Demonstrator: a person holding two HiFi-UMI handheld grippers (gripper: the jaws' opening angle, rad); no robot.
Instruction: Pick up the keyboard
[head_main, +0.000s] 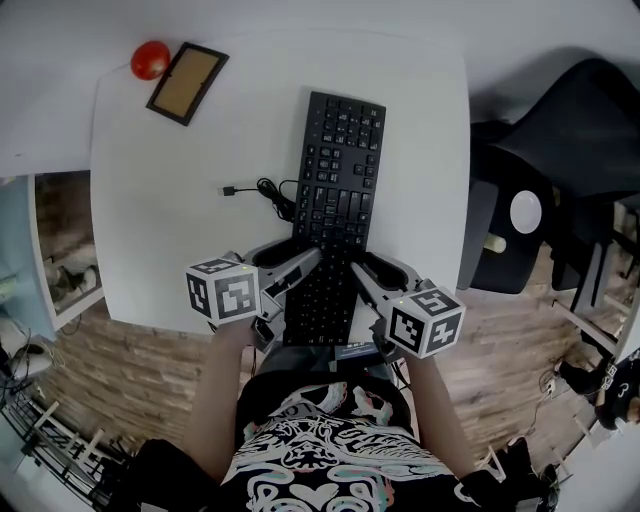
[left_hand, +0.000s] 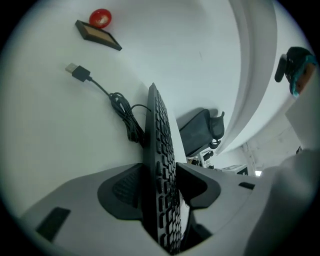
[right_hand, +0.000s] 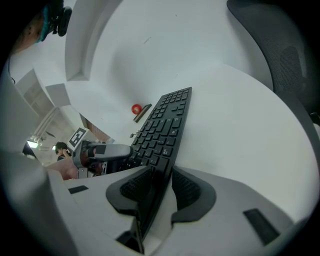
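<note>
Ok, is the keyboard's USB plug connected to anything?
No, the USB plug lies free on the white table, at the end of the coiled cable of the keyboard.

The black rectangular plastic keyboard (head_main: 335, 190) is lying lengthwise on the white tabletop (head_main: 150, 200), its near end overhanging the edge, pinched in my jaws.

The keyboard (head_main: 338, 170) is matt black plastic, the table (head_main: 160, 220) smooth matt white, the floor (head_main: 125, 365) grainy wood planks.

A white table (head_main: 420, 120) carries a black keyboard (head_main: 340, 160), its coiled cable (head_main: 270, 195), a round red object (head_main: 150, 60) and a framed board (head_main: 188, 82).
</note>
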